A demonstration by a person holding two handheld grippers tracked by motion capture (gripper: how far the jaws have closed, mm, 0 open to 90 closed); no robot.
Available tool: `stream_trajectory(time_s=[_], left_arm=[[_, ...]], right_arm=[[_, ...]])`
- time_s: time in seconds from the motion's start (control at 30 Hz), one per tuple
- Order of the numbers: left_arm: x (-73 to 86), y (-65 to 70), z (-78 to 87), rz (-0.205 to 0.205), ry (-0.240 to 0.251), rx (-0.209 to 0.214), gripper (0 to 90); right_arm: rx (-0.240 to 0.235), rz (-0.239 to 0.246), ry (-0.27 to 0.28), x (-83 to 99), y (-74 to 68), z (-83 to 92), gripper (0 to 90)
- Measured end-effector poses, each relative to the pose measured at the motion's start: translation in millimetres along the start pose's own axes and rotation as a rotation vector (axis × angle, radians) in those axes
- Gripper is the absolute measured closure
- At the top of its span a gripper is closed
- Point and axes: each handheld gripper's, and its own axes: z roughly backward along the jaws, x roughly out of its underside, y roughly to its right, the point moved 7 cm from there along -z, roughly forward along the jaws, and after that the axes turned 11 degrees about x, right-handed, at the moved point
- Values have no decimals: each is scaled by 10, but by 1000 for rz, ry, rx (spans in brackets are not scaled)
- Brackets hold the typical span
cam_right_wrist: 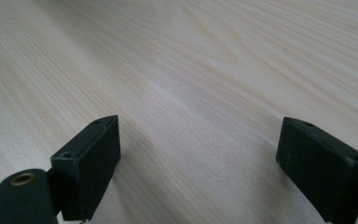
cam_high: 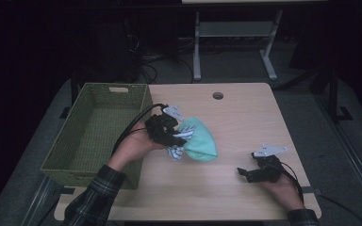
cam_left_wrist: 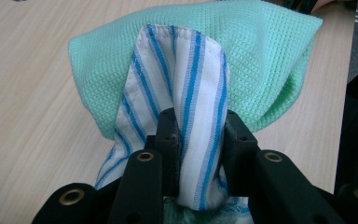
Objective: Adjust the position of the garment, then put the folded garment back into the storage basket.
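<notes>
My left gripper (cam_high: 176, 139) is shut on a folded bundle of cloth held just above the table's middle. The bundle is a white cloth with blue stripes (cam_left_wrist: 186, 88) pinched between the jaws, with a mint green waffle cloth (cam_left_wrist: 261, 51) wrapped behind it; from above the green cloth (cam_high: 200, 139) hangs to the gripper's right. My right gripper (cam_high: 243, 173) rests low near the table's front right, its jaws wide apart with only bare wood between them (cam_right_wrist: 200, 135).
A green woven basket (cam_high: 66, 155) stands on the left side of the table, close beside my left forearm. The wooden table (cam_high: 245, 113) has a round cable hole (cam_high: 218, 95) near its far edge. A white desk frame (cam_high: 235, 33) stands on the floor beyond.
</notes>
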Motion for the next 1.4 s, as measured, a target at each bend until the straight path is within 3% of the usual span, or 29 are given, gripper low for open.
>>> stream_trajectory(time_s=[0.5,0.9,1.4], left_arm=[[110,-111,413,39,39,-62,714],[301,-196,769,88,70,-133,714],[689,-407,1185,190,102,-249,711]], right_arm=[[0,-1,0,0,-1,1,133],[0,0,0,0,0,0,133],[-1,0,-1,0,0,1,133]])
